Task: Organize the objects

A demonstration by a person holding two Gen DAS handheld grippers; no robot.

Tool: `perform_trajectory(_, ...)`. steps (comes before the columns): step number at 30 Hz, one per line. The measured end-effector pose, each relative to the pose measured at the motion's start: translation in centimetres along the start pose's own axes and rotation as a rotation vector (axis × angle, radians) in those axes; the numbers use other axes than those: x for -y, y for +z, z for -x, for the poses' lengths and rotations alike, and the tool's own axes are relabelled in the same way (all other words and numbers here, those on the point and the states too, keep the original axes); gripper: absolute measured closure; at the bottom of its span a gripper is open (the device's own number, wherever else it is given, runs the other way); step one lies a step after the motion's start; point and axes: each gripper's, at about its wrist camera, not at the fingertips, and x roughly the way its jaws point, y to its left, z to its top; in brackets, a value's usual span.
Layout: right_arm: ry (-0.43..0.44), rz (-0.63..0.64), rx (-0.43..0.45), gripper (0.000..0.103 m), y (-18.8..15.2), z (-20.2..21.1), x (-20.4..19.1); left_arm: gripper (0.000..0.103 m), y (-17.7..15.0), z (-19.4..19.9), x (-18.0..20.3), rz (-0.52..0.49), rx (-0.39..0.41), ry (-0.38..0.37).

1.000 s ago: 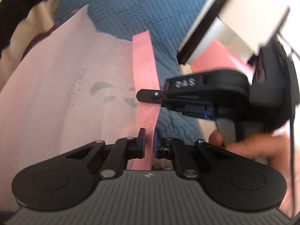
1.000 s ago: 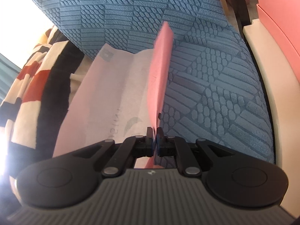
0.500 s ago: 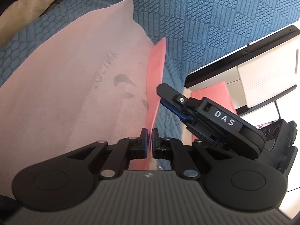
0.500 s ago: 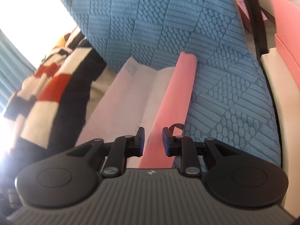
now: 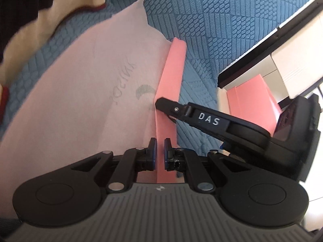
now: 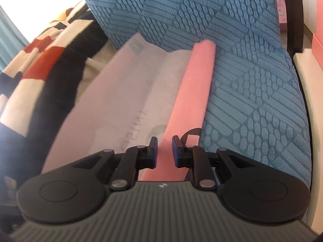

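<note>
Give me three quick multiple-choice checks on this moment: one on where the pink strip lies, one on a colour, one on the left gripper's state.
1. Where does the pink strip lie against the pale pink sheet?
A. Along the sheet's right edge
B. Across its middle
C. Far off it, on the striped blanket

2. What colour is the textured cover under the sheet?
A. Green
B. Blue
C. Grey

3. How does the left gripper stand?
A. Wide open over the bare cover
B. Out of view
C. Shut on the pink strip

Answers:
1 A: in both views the strip runs along the sheet's right border.
2 B: the patterned fabric is blue in both views.
3 C: its pads sit close together with the strip running between them.

The right gripper is closing, with the strip between its jaws.
</note>
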Motion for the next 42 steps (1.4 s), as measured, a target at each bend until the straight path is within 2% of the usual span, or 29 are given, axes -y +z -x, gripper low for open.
perform_trajectory(2, 0.009, -0.011, 0.0, 0.088, 0.1, -0.2, 0.4, 0.096, 0.0, 0.3, 0.7, -0.036, 0.017, 0.015)
perform_trajectory(8, 0.048, -0.052, -0.01, 0.089, 0.3, -0.3, 1.1, 0.096, -0.4, 1.9, 2.0, -0.111, 0.062, -0.004)
perform_trajectory(12, 0.064, -0.082, -0.016, 0.089, 0.3, -0.3, 1.5, 0.096, -0.7, 0.6, 2.4, -0.11, 0.021, -0.031)
perform_trajectory(17, 0.064, -0.084, -0.008, 0.089, 0.2, -0.2, 1.5, 0.096, -1.1, -1.4, 2.9, -0.15, -0.024, 0.002)
perform_trajectory(22, 0.065, -0.1, 0.001, 0.088, 0.2, -0.2, 1.5, 0.096, -1.1, -2.1, 2.2, -0.122, -0.049, 0.022)
perform_trajectory(30, 0.08, -0.175, 0.067, 0.066, 0.9, 2.0, 2.8, 0.096, -0.7, -2.2, 1.9, -0.11, -0.05, 0.06)
perform_trajectory(36, 0.04, -0.233, 0.058, 0.065, 0.7, 1.6, 4.0, 0.096, -0.6, -1.9, 1.7, -0.104, -0.046, 0.068)
perform_trajectory(42, 0.117, -0.253, -0.007, 0.067, 0.2, 0.5, 3.5, 0.096, -0.5, -2.1, 1.8, -0.098, -0.041, 0.075)
